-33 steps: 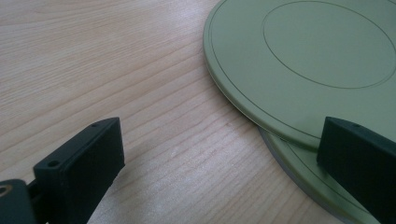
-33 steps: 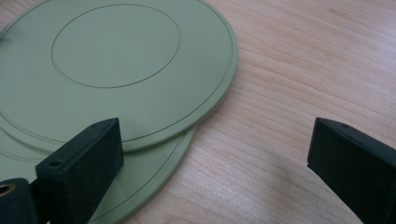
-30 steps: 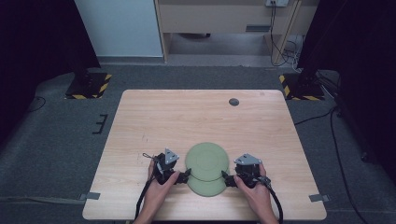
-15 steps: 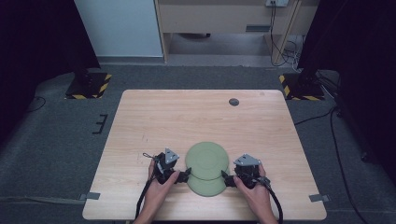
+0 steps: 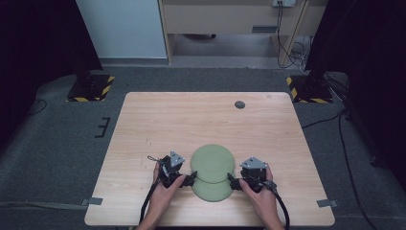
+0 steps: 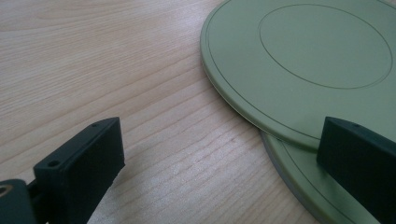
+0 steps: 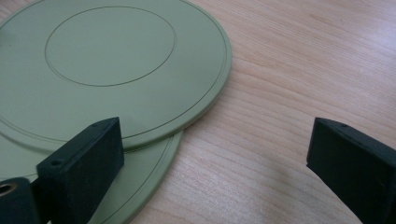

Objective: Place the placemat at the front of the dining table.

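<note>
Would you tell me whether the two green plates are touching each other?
Touching. In the left gripper view the upper plate lies on the lower plate, its rim overlapping it; the right gripper view shows the same overlap.

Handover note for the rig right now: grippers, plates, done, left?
Left gripper: open, at the left edge of the plates, holding nothing.
Right gripper: open, at their right edge, holding nothing.
Upper green plate lies overlapping the lower green plate, offset away from the person, near the table front edge.
Done: both grippers positioned at the plates.
Left: probably grip and separate or align them.
</note>
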The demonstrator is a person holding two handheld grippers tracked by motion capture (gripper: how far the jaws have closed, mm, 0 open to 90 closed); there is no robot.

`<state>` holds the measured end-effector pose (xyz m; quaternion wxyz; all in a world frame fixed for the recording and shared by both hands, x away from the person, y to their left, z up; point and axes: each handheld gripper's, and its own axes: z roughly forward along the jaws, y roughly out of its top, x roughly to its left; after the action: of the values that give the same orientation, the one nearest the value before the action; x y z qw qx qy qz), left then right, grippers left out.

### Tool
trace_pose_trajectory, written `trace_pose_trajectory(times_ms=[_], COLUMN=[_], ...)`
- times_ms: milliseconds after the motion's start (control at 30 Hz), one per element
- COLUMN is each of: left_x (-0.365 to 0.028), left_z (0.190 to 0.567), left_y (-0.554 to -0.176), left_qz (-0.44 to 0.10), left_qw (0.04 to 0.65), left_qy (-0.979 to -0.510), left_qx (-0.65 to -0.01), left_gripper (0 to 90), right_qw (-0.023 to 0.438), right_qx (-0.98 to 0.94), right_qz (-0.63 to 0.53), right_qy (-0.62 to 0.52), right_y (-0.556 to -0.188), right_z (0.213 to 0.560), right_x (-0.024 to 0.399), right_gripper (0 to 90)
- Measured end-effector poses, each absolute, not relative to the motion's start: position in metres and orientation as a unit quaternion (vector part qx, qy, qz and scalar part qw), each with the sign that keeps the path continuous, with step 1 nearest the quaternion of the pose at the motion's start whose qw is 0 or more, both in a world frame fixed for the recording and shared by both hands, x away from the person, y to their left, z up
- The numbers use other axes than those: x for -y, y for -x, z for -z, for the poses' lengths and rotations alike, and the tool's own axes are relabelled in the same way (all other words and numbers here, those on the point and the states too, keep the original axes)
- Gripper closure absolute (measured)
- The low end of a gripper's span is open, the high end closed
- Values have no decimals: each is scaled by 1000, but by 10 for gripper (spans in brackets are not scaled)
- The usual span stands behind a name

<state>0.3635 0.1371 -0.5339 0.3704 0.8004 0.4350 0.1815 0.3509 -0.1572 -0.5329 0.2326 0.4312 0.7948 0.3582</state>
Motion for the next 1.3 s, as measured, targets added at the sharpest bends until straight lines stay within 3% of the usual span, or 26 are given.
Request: trace_pose_trajectory(times_ms=[633,1300], left_x=[-144,-144], left_z=[524,521], left_y=[-362,-361], left_qz=[-185,-190], left_qw=[377,384], left_qy=[-798,-795], left_qx=[-433,-429], left_gripper=[20,26], right_qw=[207,176], right_qx=[-822,-854], right_qz=[-332,-312], right_qy=[-415,-378], right_y=[-367,-413], right_z=[490,470], right_x=[176,141], right_gripper=[44,111])
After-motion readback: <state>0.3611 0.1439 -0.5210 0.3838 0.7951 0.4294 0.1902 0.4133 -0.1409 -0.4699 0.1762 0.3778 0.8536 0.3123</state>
